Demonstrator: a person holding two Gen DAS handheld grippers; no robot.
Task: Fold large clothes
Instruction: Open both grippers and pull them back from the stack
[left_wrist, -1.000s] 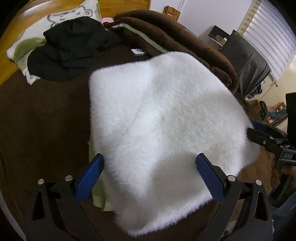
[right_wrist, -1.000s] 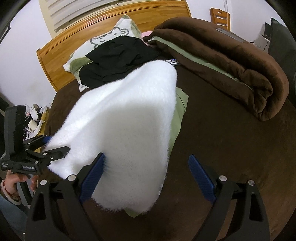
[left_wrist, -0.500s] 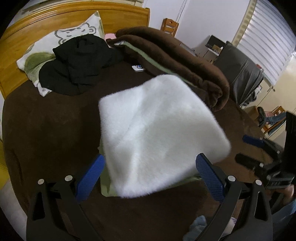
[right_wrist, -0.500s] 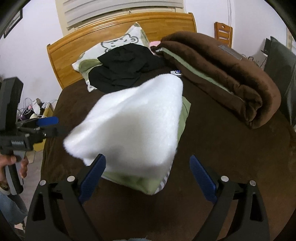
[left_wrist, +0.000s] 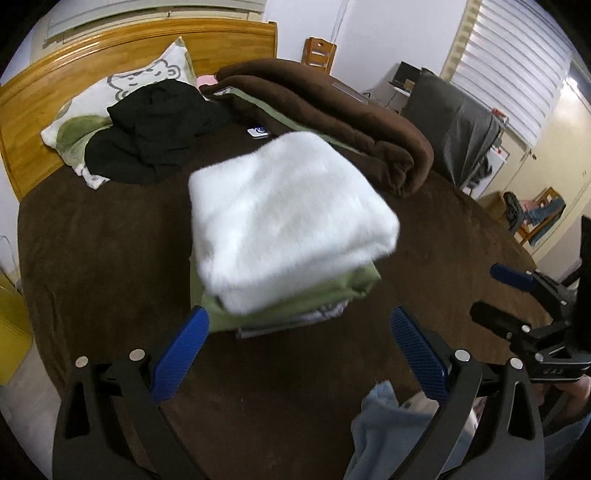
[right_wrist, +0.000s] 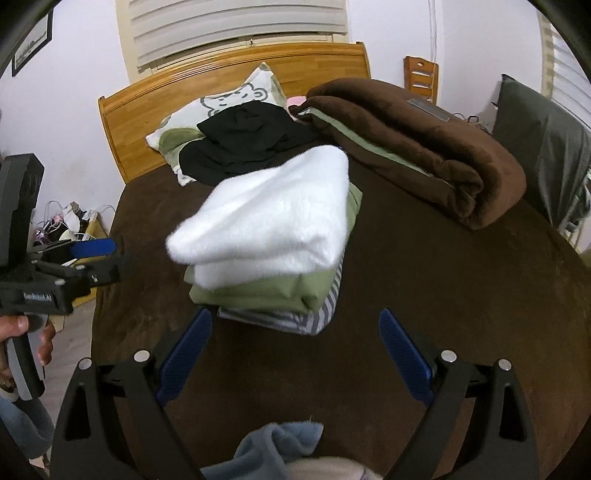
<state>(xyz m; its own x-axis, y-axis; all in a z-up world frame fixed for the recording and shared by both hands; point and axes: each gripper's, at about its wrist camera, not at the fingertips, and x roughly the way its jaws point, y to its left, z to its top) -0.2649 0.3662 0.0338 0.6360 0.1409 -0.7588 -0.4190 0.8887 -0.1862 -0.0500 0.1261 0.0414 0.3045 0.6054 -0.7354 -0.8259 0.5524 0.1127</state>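
Note:
A folded white fluffy garment (left_wrist: 284, 218) (right_wrist: 273, 225) lies on top of a stack, over a folded green garment (left_wrist: 295, 295) (right_wrist: 273, 291) and a grey striped one (right_wrist: 295, 319), in the middle of the brown bed. My left gripper (left_wrist: 299, 350) is open and empty, pulled back short of the stack. My right gripper (right_wrist: 295, 345) is open too, with nothing between its fingers, just in front of the stack's near edge. A light blue cloth (left_wrist: 384, 424) (right_wrist: 280, 446) shows at the bottom edge of both views.
A black garment (left_wrist: 155, 129) lies on a bear-print pillow (left_wrist: 122, 88) by the wooden headboard (right_wrist: 236, 66). A rolled brown blanket (left_wrist: 332, 114) (right_wrist: 413, 144) lies at the back right. The brown bed cover (right_wrist: 443, 295) spreads around the stack. A hand (right_wrist: 22, 332) holds the left gripper's handle.
Both grippers have let go of the white garment and drawn back from it. It has dropped flat onto the green and striped pile.

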